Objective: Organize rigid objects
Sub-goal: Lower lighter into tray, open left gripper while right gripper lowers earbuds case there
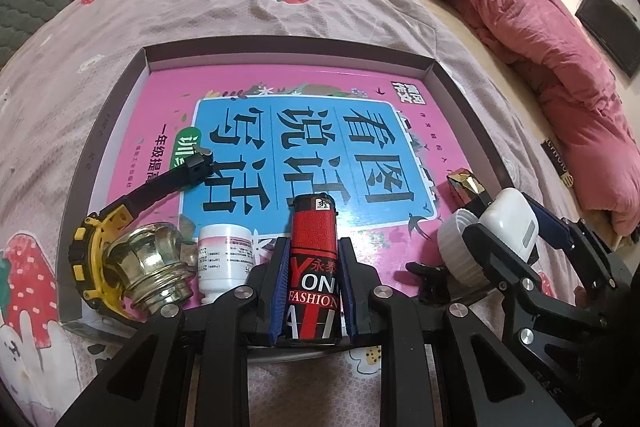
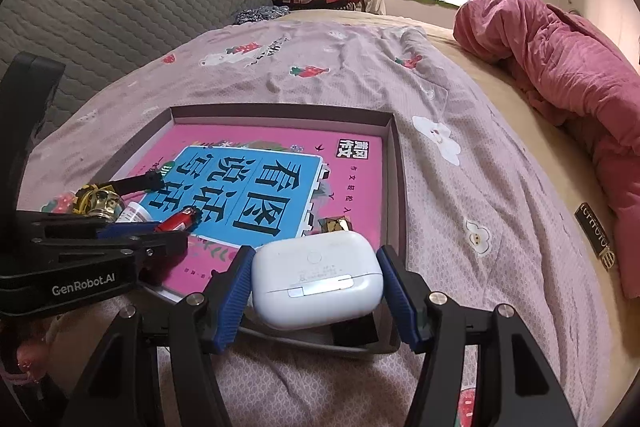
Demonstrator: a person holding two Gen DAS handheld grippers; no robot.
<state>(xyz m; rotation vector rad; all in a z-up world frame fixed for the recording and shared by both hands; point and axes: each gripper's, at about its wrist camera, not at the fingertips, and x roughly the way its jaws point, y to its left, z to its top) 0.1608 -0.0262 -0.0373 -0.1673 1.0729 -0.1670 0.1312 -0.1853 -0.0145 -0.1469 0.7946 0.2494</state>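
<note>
While both grippers sit over the near edge of the tray (image 1: 472,115), these risks stand:

Left gripper (image 1: 314,275): jaws narrow, blue pads clamped on the red lighter (image 1: 314,247), which stands upright at the tray's near edge.

Right gripper (image 2: 316,291): jaws wide; the white earbud case (image 2: 316,279) sits between the pads at the near right corner. Left pad looks touching, right pad shows a small gap; whether it is gripped, I cannot tell.

Lighter risk: tall and smooth, so it likely topples on the glossy pink book (image 1: 280,131) when released.

Neighbour risk: the white pill bottle (image 1: 224,259) lies just beside the left jaw; a sideways shift could knock it into the glass knob (image 1: 152,267) and yellow watch (image 1: 96,259).

Case risk: rounded shell may slip from a loose hold, dropping onto the black block (image 2: 356,331) beneath or off onto the bedsheet (image 2: 480,187).

Crowding risk: the grippers are close together and could collide.
</note>
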